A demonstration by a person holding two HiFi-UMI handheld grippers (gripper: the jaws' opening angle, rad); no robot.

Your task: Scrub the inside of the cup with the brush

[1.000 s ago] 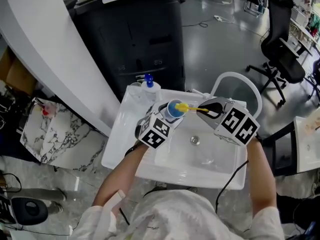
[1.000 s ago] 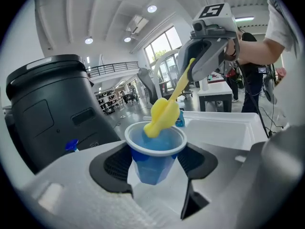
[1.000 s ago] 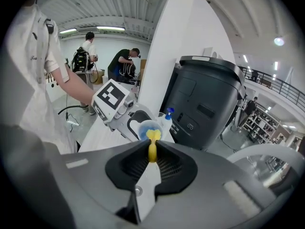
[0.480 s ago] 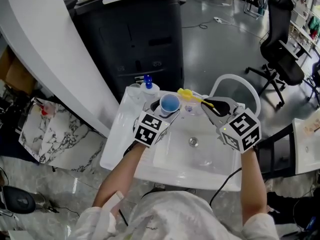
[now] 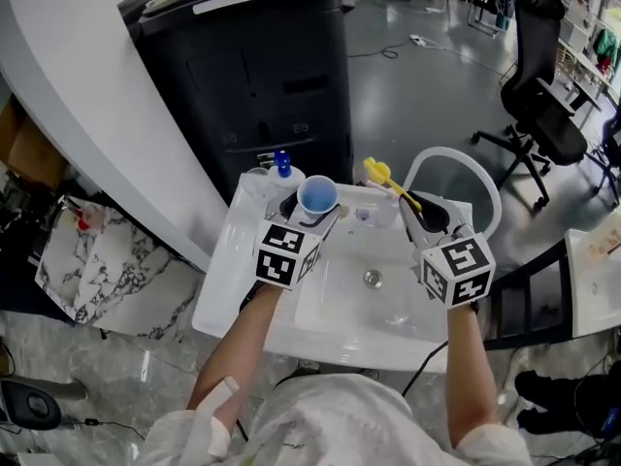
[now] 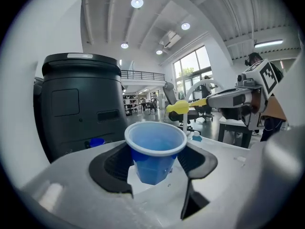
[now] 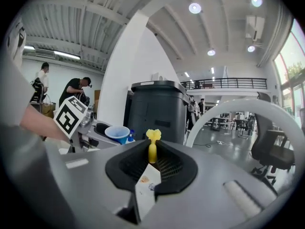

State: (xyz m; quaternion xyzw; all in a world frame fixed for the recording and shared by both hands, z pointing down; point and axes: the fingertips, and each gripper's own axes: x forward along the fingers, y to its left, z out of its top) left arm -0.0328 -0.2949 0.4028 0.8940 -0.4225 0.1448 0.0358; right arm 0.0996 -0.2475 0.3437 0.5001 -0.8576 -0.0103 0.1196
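My left gripper [image 5: 312,217] is shut on a blue plastic cup [image 5: 317,198], upright with its mouth up, above the sink's back left corner. In the left gripper view the cup [image 6: 154,150] sits between the two black pads, and its inside looks empty. My right gripper [image 5: 420,210] is shut on the thin handle of a yellow brush [image 5: 377,173]. The brush head points up and left, apart from the cup and to its right. In the right gripper view the brush [image 7: 153,146] stands straight up from the jaws, with the cup [image 7: 117,133] off to the left.
A white sink [image 5: 388,328] with a drain [image 5: 372,279] lies below both grippers. A white curved faucet [image 5: 452,154] arches at the back right. A bottle with a blue cap [image 5: 282,164] stands at the back left. A black bin [image 5: 254,76] stands behind, an office chair [image 5: 543,95] at the right.
The brush head was at the cup's mouth a second ago; it has since drawn out, up and to the right. Both grippers have moved toward the sink's back edge.
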